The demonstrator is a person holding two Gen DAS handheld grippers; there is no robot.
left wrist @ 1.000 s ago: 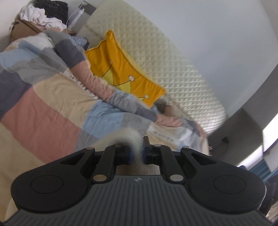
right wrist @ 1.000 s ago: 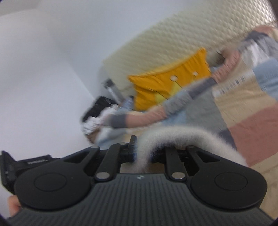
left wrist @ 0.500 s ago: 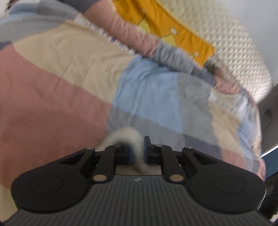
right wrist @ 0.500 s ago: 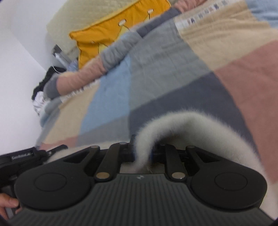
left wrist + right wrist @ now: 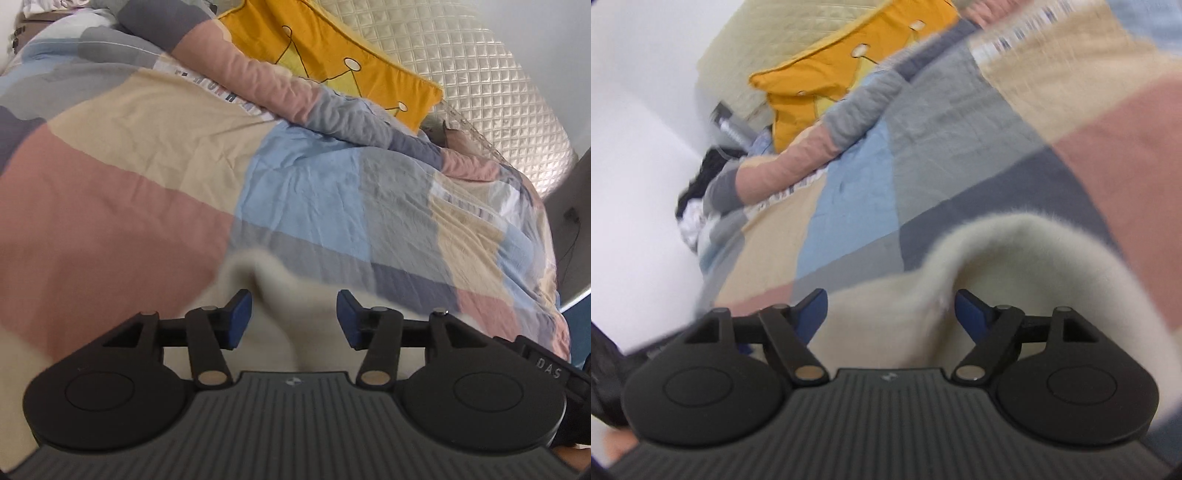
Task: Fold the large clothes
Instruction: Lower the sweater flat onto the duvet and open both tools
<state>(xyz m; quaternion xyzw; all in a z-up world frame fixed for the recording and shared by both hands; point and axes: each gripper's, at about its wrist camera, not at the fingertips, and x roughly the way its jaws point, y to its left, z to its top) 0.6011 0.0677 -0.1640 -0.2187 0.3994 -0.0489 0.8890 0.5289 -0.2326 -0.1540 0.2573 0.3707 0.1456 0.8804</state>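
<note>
The cream fuzzy garment [image 5: 295,317] lies low on the bed, on the patchwork quilt [image 5: 155,177], and this seems to be the end of a fold: I judge that both edges were carried here so the fabric can be laid down flat. The left tongs [image 5: 293,319] are opening, the 2 blue pads [image 5: 240,314] apart, and a ridge of the garment stands between them without being pressed. The right tongs [image 5: 890,314] are opening too, wider, and a raised fold of the same garment [image 5: 1015,258] is between and just beyond its pads, loose. Far ahead of both tongs a yellow crown pillow [image 5: 332,62] leans on the quilted headboard [image 5: 480,74].
</note>
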